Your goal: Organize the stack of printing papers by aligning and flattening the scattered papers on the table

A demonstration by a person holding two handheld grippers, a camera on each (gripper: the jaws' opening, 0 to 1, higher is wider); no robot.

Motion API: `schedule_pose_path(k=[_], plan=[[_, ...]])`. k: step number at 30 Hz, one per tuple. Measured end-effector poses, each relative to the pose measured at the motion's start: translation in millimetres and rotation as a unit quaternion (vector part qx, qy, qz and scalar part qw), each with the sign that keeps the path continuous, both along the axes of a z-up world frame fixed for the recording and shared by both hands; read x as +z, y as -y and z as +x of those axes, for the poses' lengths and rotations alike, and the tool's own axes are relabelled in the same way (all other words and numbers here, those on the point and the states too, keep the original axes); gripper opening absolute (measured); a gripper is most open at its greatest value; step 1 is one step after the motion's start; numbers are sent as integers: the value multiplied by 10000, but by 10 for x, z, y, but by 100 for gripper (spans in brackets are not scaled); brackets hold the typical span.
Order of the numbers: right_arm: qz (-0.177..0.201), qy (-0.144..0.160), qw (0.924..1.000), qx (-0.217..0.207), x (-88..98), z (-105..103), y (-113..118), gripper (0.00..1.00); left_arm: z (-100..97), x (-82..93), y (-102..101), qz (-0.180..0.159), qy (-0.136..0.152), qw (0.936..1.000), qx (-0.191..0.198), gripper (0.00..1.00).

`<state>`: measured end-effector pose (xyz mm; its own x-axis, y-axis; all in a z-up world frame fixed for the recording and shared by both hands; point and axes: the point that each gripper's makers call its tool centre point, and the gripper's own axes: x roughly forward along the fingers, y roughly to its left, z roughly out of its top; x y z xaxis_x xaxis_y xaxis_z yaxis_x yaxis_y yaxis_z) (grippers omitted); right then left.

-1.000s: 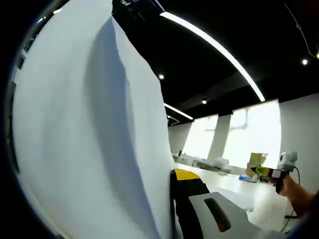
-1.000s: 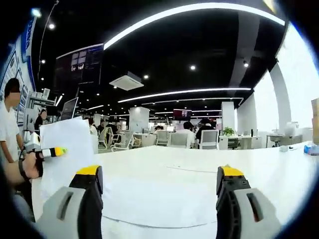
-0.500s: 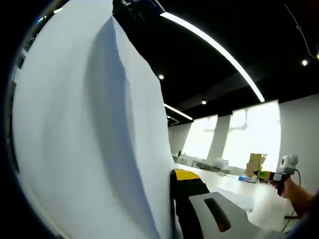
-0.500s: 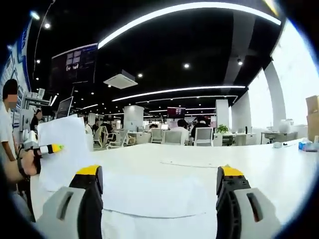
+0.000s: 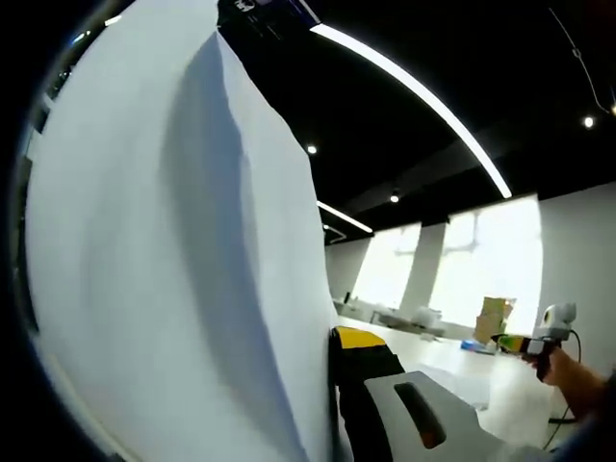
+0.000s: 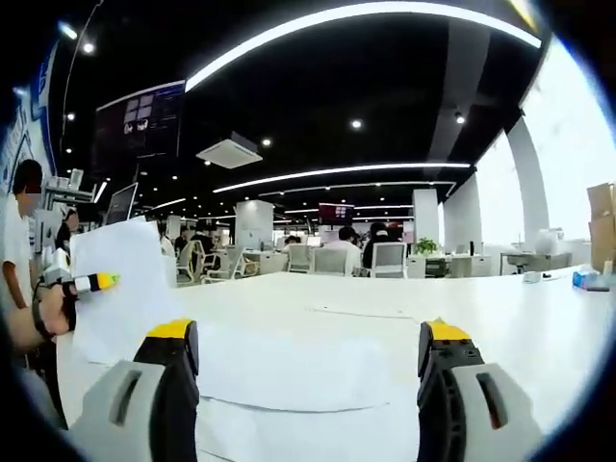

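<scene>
Papers (image 5: 164, 250) clamped in left gripper (image 5: 332, 385) hide its far jaw; right gripper (image 6: 308, 371) gapes

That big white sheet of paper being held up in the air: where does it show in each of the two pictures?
Left gripper view: the held sheet covers the left half, right against the camera, beside the yellow-tipped jaw.
Right gripper view: it stands upright at the far left, pinched by the left gripper.
Shared landmark: the white table, with more papers lying on it.
</scene>
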<state>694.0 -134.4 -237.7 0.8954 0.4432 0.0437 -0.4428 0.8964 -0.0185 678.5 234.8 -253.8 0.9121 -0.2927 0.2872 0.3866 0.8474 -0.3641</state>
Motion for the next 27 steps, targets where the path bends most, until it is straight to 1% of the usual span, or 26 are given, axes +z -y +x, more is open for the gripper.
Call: schedule_pose_path(k=[6, 27], plan=[[12, -28, 10000, -33, -27, -6, 54, 90, 1, 0, -3, 1, -1, 10000, 1, 7], [-2, -125, 9999, -72, -119, 16, 92, 90, -7, 3, -8, -6, 5, 10000, 0, 7]])
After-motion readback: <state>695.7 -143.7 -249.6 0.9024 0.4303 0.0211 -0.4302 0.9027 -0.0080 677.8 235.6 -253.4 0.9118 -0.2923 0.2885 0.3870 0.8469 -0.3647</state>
